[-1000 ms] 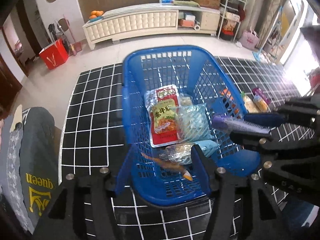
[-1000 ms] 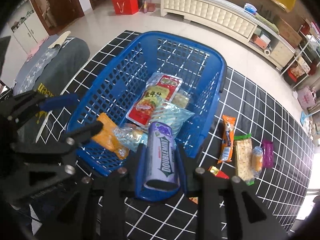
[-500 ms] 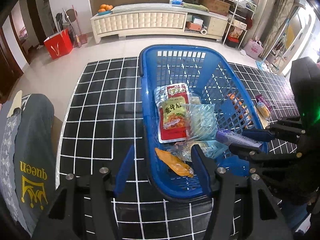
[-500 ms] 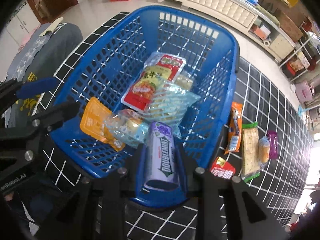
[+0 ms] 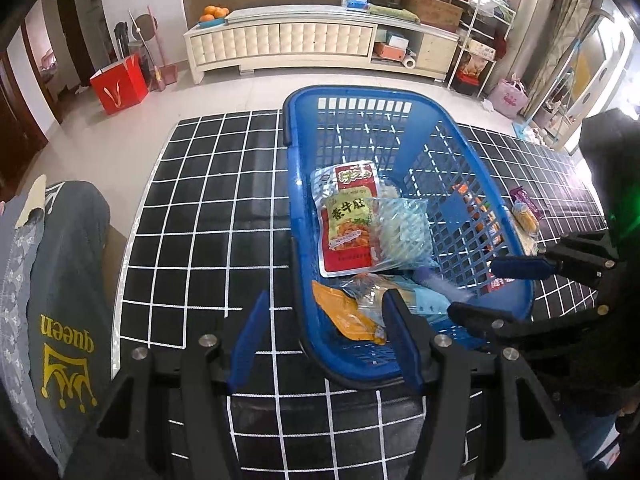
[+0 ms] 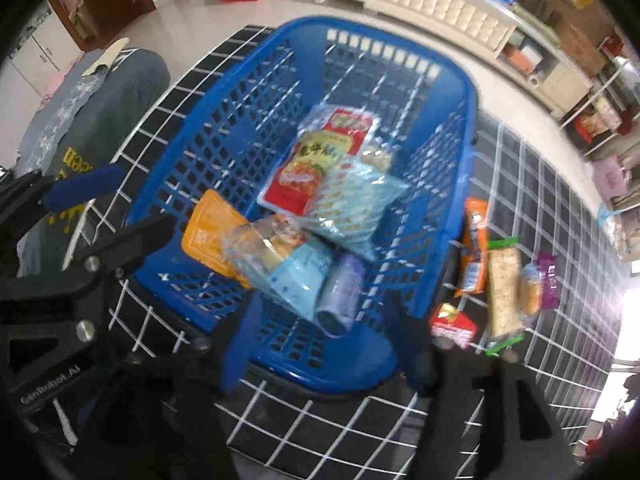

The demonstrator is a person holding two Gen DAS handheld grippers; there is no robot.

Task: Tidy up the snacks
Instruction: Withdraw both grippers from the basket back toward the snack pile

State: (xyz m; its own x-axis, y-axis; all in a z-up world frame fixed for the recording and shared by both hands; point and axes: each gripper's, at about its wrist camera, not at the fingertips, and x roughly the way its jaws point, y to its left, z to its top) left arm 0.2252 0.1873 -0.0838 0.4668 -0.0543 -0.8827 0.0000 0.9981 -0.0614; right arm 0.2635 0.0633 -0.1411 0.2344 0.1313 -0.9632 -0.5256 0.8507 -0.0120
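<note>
right now the blue plastic lattice basket (image 6: pixel 224 148) sits on the black cloth with white grid lines (image 5: pixel 208 216) that covers the counter. the right gripper (image 6: pixel 320 352) hangs over the basket's near end, its jaws opening, and the purple cylindrical gum tube (image 6: pixel 340 292) lies loose between them on the basket floor, touched by neither pad. it rests just beside a pale blue clear-topped snack bag (image 6: pixel 296 280), with an orange flat packet (image 6: pixel 208 236) further left. deeper in the basket lie a red and yellow foil pouch (image 6: pixel 316 164) and a clear bag with pale blue stripes (image 6: pixel 352 208), the striped bag overlapping the pouch's lower edge.

the left gripper (image 5: pixel 324 340) hovers at the basket's near left corner, jaws spread partway with nothing pinched; the basket rim runs between them.

outside the basket, on the cloth to its right, more snacks wait: an orange long wrapper (image 6: pixel 474 248), a green-edged cracker pack (image 6: pixel 504 292), a small purple bar (image 6: pixel 547 280) and a red packet (image 6: pixel 452 324) near the basket's corner. a grey cushion with yellow lettering (image 5: pixel 64 280) lies off to the left.
</note>
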